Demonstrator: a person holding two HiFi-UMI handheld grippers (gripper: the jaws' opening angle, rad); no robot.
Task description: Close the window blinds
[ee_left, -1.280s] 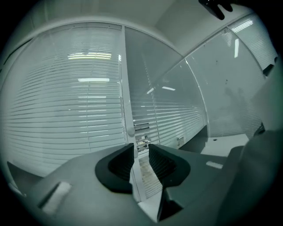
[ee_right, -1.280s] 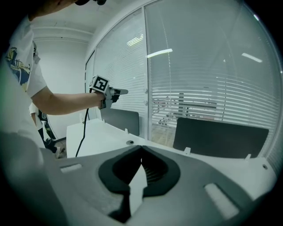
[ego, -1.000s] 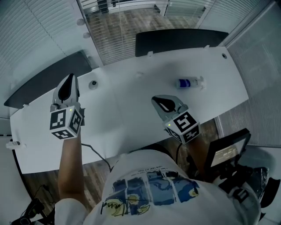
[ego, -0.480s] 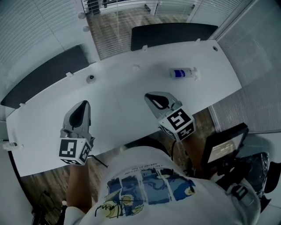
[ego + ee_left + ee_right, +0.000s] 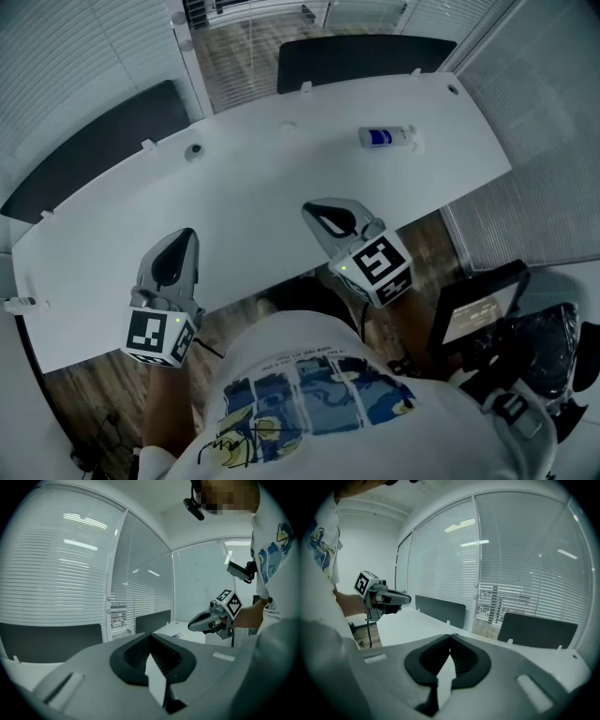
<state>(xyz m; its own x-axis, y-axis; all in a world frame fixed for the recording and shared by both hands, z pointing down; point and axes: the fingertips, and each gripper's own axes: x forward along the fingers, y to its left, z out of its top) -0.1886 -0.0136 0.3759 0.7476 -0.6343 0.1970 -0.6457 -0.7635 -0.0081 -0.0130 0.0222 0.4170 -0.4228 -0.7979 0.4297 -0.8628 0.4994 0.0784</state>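
Note:
White slatted window blinds (image 5: pixel 66 56) line the walls beyond the desk; in the middle pane (image 5: pixel 253 42) the lower slats let the floor outside show through. The same blinds fill the left gripper view (image 5: pixel 61 573) and the right gripper view (image 5: pixel 520 550). My left gripper (image 5: pixel 187 232) hangs over the desk's near edge, shut and empty, its tips meeting in its own view (image 5: pixel 151 633). My right gripper (image 5: pixel 307 208) is over the desk's front middle, also shut with nothing in it (image 5: pixel 450 634). Both are far from the blinds.
A white desk (image 5: pixel 262 178) lies between me and the windows. Black divider panels (image 5: pixel 366 56) stand along its far edge. A small bottle with a blue label (image 5: pixel 384 138) lies at its right. A dark screen device (image 5: pixel 473 319) stands on the floor at the right.
Both grippers have drawn back toward the person. The left one went from above the desk's left part to its near edge; the right one shifted slightly nearer.

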